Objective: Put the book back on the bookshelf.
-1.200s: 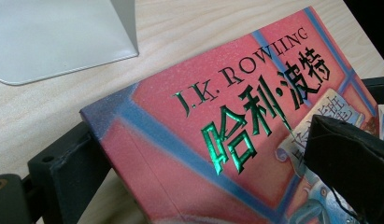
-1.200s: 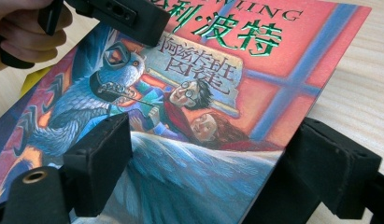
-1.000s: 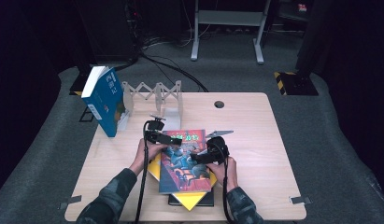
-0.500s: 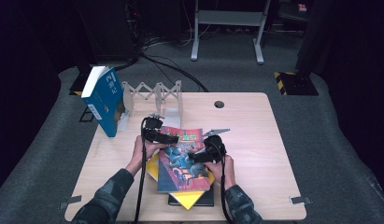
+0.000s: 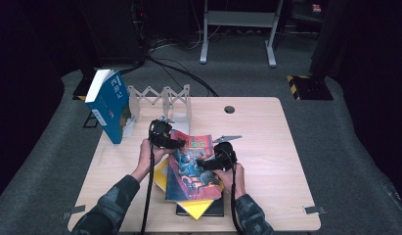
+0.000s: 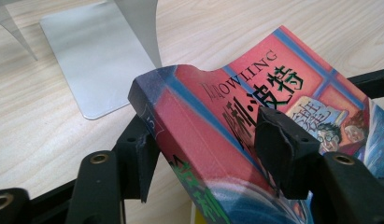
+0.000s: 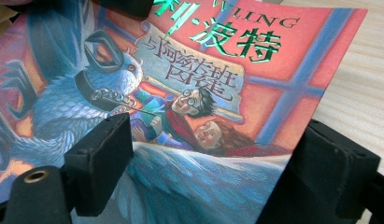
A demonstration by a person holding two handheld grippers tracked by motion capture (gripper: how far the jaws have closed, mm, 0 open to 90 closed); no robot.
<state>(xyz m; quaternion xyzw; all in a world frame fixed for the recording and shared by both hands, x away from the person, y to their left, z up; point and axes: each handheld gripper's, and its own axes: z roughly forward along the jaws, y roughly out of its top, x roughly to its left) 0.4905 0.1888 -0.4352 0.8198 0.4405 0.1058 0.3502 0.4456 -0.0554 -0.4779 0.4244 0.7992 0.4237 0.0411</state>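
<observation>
Left gripper view puts the writing up close: the red paperback (image 6: 236, 135) carries "ROWLING" in pale capitals across the top of its cover, with large Chinese characters beneath that I can't read, and a small "5" on the spine. Right gripper view shows the same title characters in shiny green foil over a painted boy with glasses and a feathered grey beast.

Counting books from the high view, I make four: the red paperback (image 5: 191, 164), a yellow book (image 5: 196, 205) and a black one (image 5: 215, 209) stacked beneath it near the front edge of the tabletop (image 5: 281, 161), and a blue book (image 5: 108, 105) leaning at the rear left corner beside one zigzag metal book rack (image 5: 162, 98). Two hand-held grippers are at work.

The paperback's long axis runs from the front edge toward the rear, title end away from the person, spine on the left and lifted.

The left hand-held gripper (image 6: 203, 158) has just been closing and now clamps the spine edge near the top corner. The right hand-held gripper (image 7: 213, 168) pinches the opposite edge.
</observation>
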